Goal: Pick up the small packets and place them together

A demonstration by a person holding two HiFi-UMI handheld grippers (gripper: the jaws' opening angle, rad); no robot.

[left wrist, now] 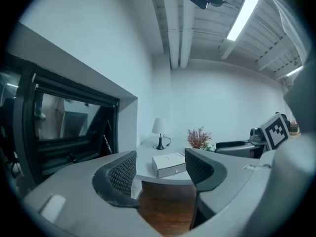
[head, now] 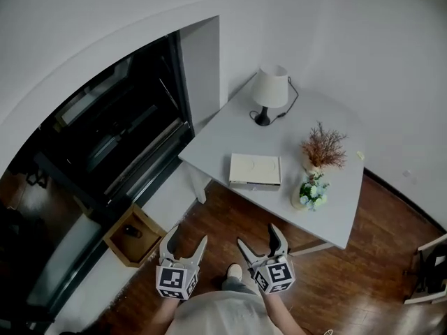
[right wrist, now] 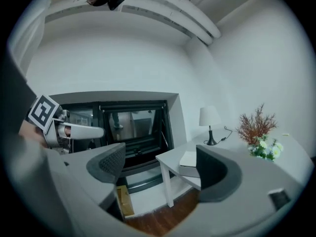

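White table (head: 307,114), lamp (head: 269,89), flat white box (head: 255,169), dried sprigs (head: 323,147), flower posy (head: 312,192), wooden crate (head: 152,220) on floor

floor (head: 363,285): glossy wood | table (head: 230,135): smooth matt | box (head: 255,169): matt card

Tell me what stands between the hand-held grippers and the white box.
Nothing visible does. The left hand-held gripper and the right hand-held gripper are open and empty; only wooden floor lies between them and the table, with the white box near its front edge. No small packets can be made out.
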